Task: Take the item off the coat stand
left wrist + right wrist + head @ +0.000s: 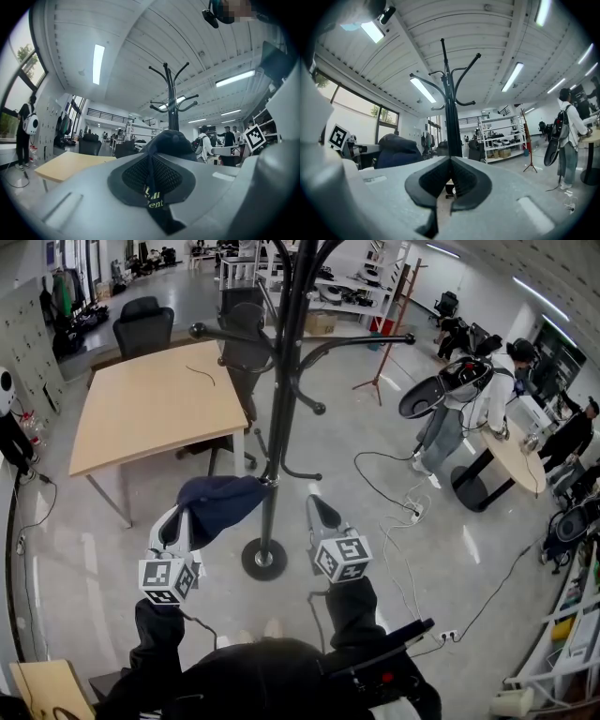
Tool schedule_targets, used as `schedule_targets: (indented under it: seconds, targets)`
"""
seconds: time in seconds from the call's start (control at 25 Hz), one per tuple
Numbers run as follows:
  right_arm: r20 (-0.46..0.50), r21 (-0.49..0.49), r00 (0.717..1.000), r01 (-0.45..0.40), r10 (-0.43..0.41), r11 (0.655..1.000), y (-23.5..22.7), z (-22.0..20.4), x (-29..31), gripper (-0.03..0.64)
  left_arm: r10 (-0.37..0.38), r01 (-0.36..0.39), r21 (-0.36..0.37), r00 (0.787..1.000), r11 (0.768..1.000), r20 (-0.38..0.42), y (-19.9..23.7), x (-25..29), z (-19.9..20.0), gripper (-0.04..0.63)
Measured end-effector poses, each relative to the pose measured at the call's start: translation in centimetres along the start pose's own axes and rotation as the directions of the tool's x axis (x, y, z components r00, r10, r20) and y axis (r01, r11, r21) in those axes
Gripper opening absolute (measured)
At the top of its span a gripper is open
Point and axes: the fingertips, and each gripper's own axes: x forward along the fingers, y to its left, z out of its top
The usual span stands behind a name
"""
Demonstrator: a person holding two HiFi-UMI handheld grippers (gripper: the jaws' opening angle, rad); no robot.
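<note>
**Dark cap pinched in the left hand-held gripper beside a black coat stand**

At far left of the head view, a pale wooden surface [159, 409] stands well apart from the grippers. The left hand-held gripper [176, 524] is clamped on a dark blue cap [220, 504]. In the left gripper view, its pads [136, 176] squeeze a strip of the cap [171, 143]. The strip carries yellow print that is partly hidden and too small to read.

The cap rests against the pole of the coat stand [281, 399]. The cap covers the spot where they meet, so whether it hangs on a hook cannot be told. The stand's top is cut off by the frame, and its round base [263, 559] sits on the floor.

Just right of the pole, not touching it, the right hand-held gripper [319, 512] has its jaws together with nothing held. Cables [394, 498] trail across the floor farther right.
</note>
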Motion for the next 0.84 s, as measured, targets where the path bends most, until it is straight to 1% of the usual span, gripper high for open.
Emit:
schedule_targets:
  seconds: [0.84]
  targets:
    - [0.011,0.002,1.000,0.005,-0.005,1.000,0.25,0.06,-0.44,0.002,-0.002,0.002,0.003,1.000,1.000,-0.003,-0.16,-0.71,-0.37,0.014]
